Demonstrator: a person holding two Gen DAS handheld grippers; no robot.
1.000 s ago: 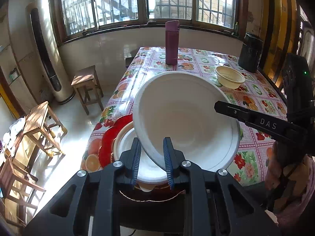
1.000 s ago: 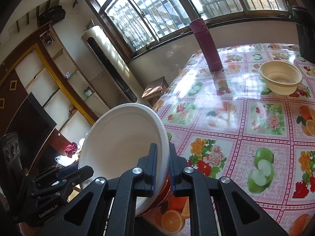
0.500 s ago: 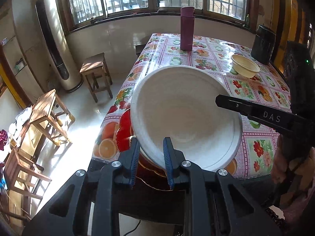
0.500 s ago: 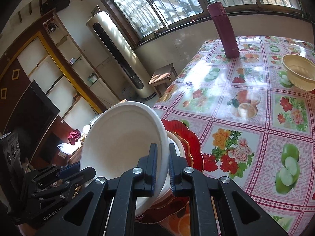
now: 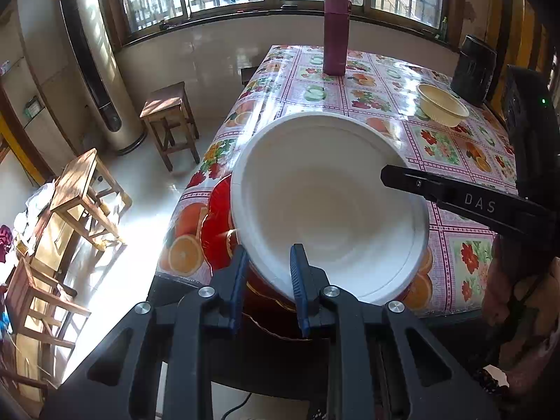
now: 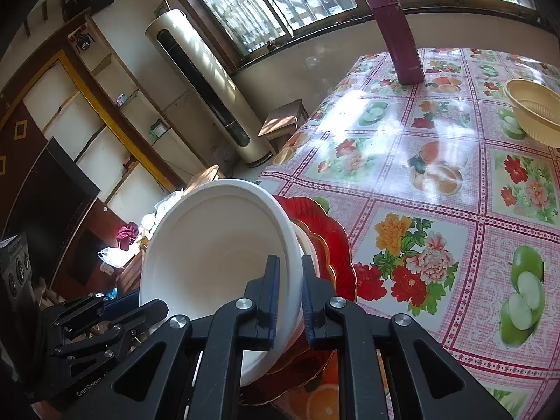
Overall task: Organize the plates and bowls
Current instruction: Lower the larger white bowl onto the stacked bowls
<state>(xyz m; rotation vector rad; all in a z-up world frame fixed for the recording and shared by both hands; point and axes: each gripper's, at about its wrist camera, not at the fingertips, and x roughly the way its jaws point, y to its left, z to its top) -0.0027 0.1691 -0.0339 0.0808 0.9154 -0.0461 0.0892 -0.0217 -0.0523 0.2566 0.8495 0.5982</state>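
Both grippers, left (image 5: 267, 281) & right (image 6: 290, 294), fingers clamped on tilted white bowl (image 5: 329, 206) over red plate (image 6: 329, 241) at 6 o'clock tabletop (image 6: 437, 182) edge; might slip off if let go unevenly.

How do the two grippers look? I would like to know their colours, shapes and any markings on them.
Both are black, angular frames with triangular cut-outs and round silver bolts. The left gripper has flat fingers with ribbed blue pads. The right gripper has the same build with blue pads; its finger bears the white letters "DAS", and its body shows a small green light. The left one's frame carries white lettering beginning "GenRobot". A patterned sleeve shows at the right.
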